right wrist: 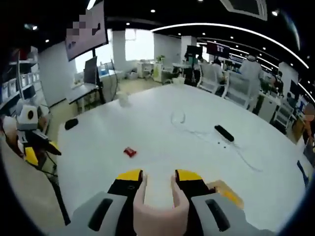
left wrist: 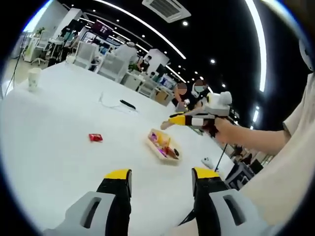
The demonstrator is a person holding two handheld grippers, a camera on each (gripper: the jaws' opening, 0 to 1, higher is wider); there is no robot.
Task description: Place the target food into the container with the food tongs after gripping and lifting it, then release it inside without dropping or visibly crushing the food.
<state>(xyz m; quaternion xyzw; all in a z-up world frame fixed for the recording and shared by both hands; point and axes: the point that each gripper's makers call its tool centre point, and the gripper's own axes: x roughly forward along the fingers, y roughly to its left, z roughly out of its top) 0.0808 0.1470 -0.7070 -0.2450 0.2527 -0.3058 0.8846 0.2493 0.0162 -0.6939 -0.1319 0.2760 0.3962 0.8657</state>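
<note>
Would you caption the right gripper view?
Right gripper grips pink food tongs above white table; red packet ahead.

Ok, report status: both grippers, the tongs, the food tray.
Left gripper open, holding nothing. Right gripper shut on pink tongs, held above the table. Food tray on table, apart from tongs. Red packet lies loose nearby.

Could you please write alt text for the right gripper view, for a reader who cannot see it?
The right gripper holds pale pink food tongs between its yellow-tipped jaws above a white table. A small red packet lies ahead on the table, a black power strip farther right.
</note>
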